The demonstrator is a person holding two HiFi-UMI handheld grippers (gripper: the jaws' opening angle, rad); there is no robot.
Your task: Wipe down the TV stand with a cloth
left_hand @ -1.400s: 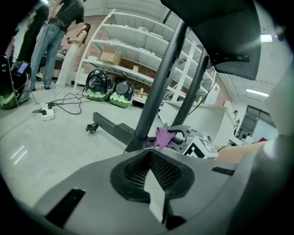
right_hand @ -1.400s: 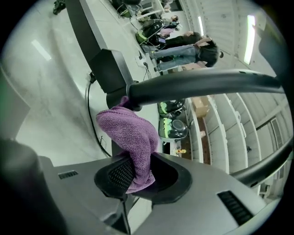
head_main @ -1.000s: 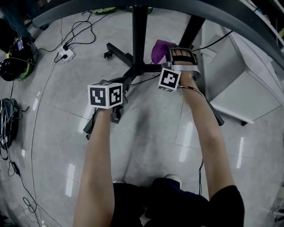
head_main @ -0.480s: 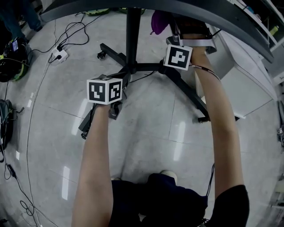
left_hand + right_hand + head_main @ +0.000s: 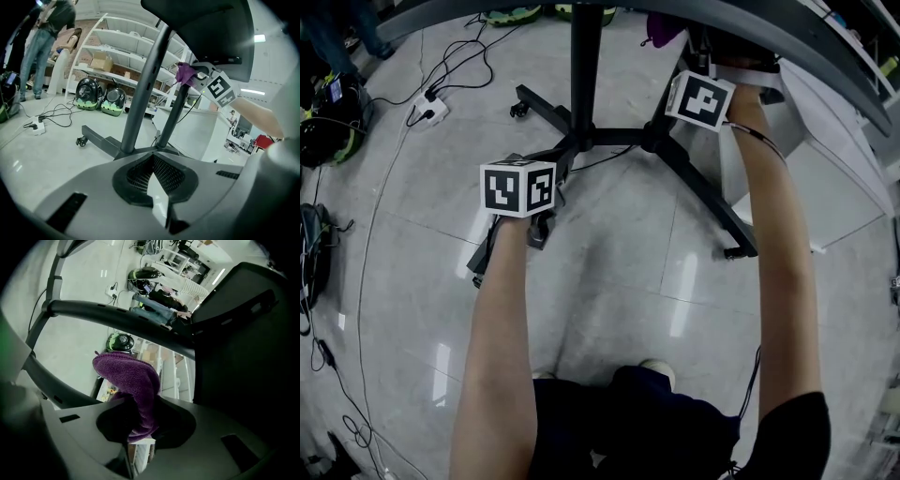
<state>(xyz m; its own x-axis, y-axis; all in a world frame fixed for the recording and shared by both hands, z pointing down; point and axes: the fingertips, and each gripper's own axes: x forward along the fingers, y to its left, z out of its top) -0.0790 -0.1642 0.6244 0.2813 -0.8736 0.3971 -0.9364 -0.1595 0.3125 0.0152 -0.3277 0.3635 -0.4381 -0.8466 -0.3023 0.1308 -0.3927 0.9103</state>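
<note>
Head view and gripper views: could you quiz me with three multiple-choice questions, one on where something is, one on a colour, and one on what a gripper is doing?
1. The white power strip lies: A) left of the stand's pole; B) right of it; C) between the person's feet.
2. The cloth is: A) yellow; B) purple; C) white.
3. The right gripper is: A) open and empty; B) shut on a cable; C) shut on the cloth.

Answers: 1 A, the head view shows it left of the pole. 2 B, it is purple in both gripper views. 3 C, its jaws pinch the cloth's lower end.
</note>
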